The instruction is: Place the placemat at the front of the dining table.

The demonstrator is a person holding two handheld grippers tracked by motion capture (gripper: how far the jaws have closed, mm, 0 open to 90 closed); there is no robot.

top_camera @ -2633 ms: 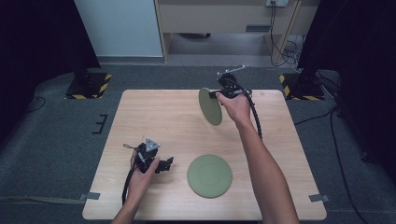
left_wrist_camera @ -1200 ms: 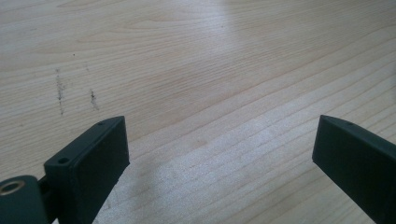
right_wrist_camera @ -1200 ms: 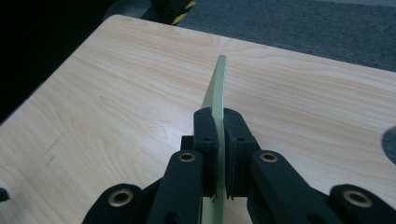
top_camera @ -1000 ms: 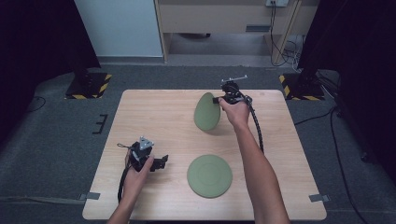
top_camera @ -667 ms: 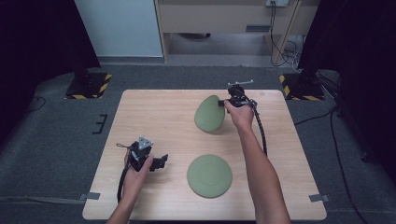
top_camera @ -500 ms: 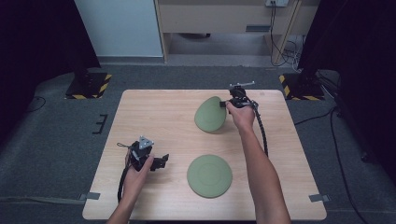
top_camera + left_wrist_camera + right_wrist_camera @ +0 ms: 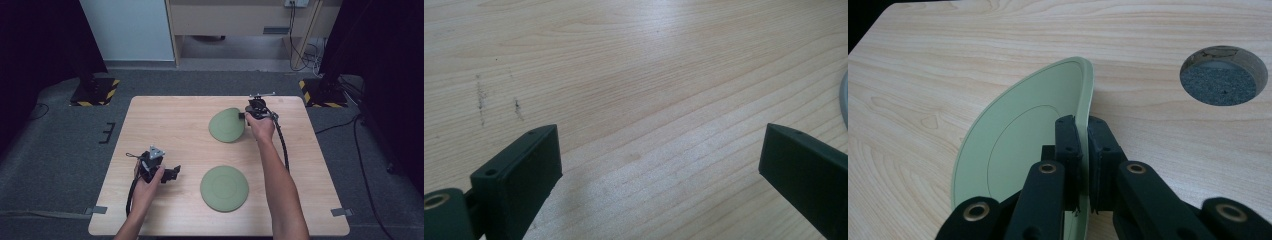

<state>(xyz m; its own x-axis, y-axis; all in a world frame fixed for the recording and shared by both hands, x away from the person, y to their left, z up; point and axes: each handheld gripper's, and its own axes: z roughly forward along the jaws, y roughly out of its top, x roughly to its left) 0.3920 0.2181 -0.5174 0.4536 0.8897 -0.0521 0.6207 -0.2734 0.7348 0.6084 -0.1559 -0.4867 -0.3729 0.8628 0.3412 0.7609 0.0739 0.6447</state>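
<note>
My right gripper [image 7: 245, 116] [image 7: 1083, 150] is shut on the rim of a pale green plate [image 7: 226, 125] [image 7: 1018, 150] at the far right of the table. The plate tilts, with its far edge low near the wood. A second green plate [image 7: 224, 188] lies flat near the front middle. My left gripper [image 7: 175, 173] [image 7: 659, 165] rests at the front left with its jaws wide open over bare wood and nothing between them. A sliver of the flat plate's rim [image 7: 844, 97] shows at the right edge of the left gripper view.
The wooden table [image 7: 165, 120] has a round cable hole [image 7: 1224, 75] beside the held plate. Black cables trail from both grippers. Dark stands with striped bases [image 7: 95, 92] flank the table's far corners on the grey carpet.
The right hand has lowered the held plate and moved it to the right, tipping it from nearly upright toward flat. The left gripper and the flat plate have stayed in place.
</note>
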